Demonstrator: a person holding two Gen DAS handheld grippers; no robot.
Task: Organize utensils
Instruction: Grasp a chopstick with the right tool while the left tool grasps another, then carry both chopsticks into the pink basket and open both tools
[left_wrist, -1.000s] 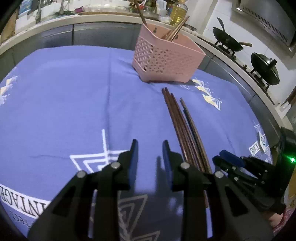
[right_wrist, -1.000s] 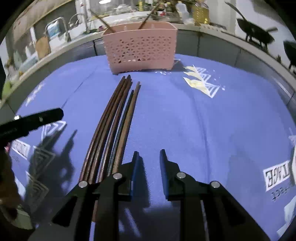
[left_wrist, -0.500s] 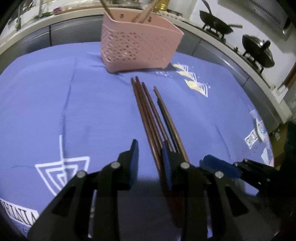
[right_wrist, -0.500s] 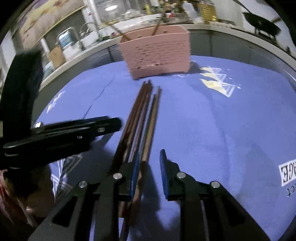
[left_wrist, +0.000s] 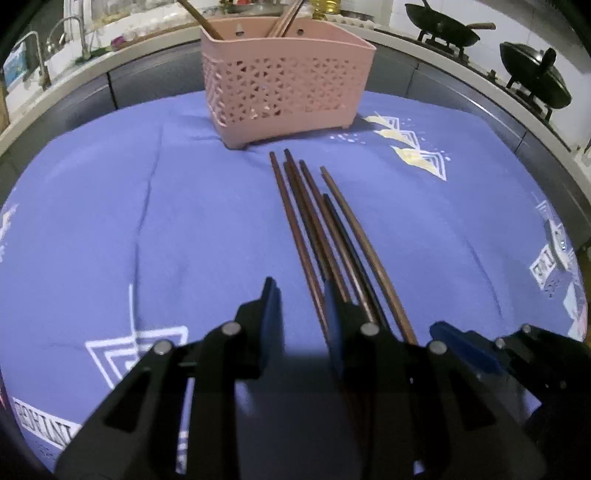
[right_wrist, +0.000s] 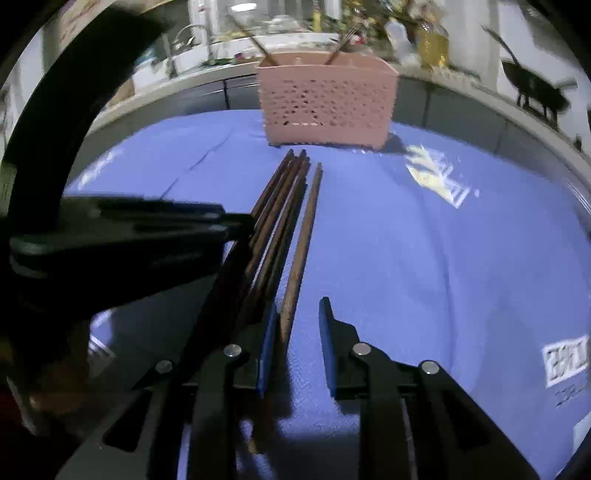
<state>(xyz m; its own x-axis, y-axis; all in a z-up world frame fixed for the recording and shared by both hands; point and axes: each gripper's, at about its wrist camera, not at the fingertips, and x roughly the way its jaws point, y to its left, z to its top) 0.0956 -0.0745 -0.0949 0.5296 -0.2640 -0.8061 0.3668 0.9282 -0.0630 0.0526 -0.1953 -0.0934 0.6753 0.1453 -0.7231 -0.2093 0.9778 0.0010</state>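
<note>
Chopsticks (left_wrist: 325, 236) lay bundled on blue cloth (left_wrist: 110, 221) before pink basket (left_wrist: 284, 81). Left gripper (left_wrist: 299, 306) gaped, straddling the leftmost stick. Right gripper (right_wrist: 295, 321) gaped; only its view showed the rightmost stick entering.

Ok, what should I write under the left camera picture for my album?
Open left gripper reaching for brown chopsticks lying before the pink basket.

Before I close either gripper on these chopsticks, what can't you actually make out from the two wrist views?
- Near ends of the chopsticks: both views, hidden under the left gripper and right gripper fingers.
- Exact chopstick count: they overlap; the right view is motion-blurred.
- Inside the pink basket: walls hide all but a few protruding sticks.
- Cloth at left of the right view: blocked by the left gripper.
</note>
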